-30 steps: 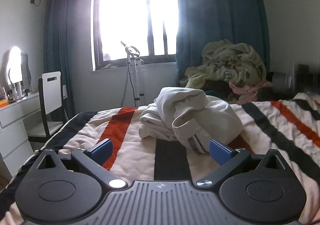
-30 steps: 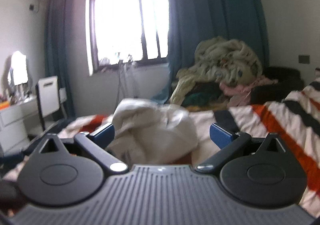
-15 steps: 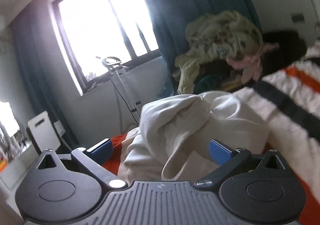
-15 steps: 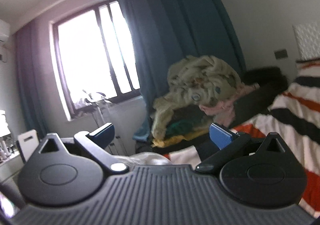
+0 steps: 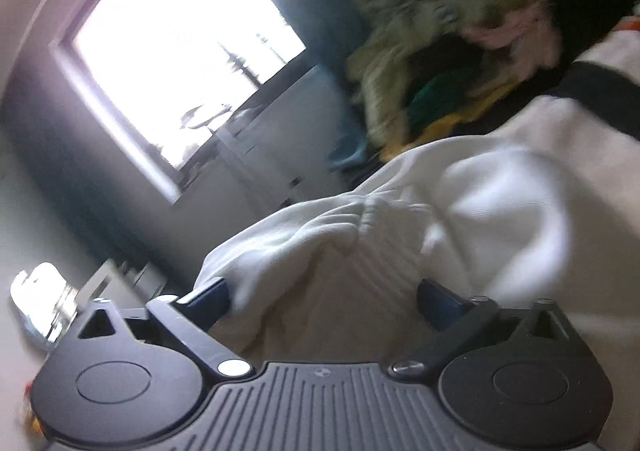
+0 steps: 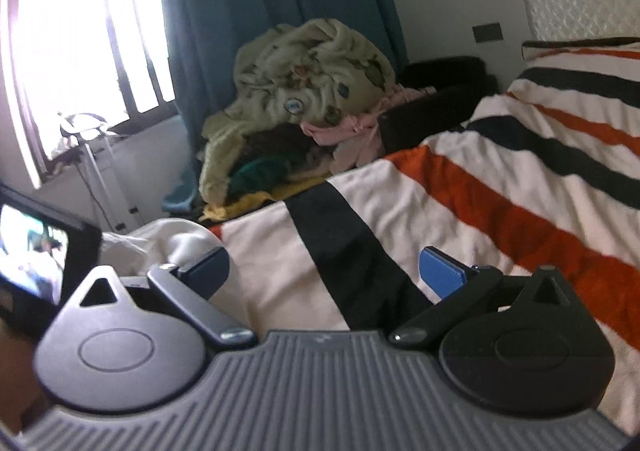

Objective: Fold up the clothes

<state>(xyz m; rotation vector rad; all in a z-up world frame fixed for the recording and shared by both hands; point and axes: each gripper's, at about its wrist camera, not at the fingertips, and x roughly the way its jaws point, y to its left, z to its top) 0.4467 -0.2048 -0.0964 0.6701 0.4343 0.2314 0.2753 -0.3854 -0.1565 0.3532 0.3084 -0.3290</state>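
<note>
1. Your left gripper (image 5: 322, 297) is spread wide, grasping nothing, with the white garment (image 5: 400, 251) bunched right between its fingers and touching the one at 9 o'clock.
2. Your right gripper (image 6: 324, 267) is likewise released and empty, pointed over the striped blanket (image 6: 500, 191) on the bed; the garment (image 6: 160, 243) shows only at its 9 o'clock edge, just beside that finger.
3. The garment looks like thick, soft knit, probably a sweatshirt: limp, light to moderate in weight, not fragile and not slippery. It will sag and drag on the blanket rather than hold any shape.
4. Take hold at the ribbed band (image 5: 372, 219) near 12 o'clock from your left gripper; a hem or cuff should give a firm double-layer bite. The view is blurred, so I cannot tell which edge it is.
5. The heap of other clothes (image 6: 308, 91) at 12 o'clock, beyond the bed's edge, stands well apart.
</note>
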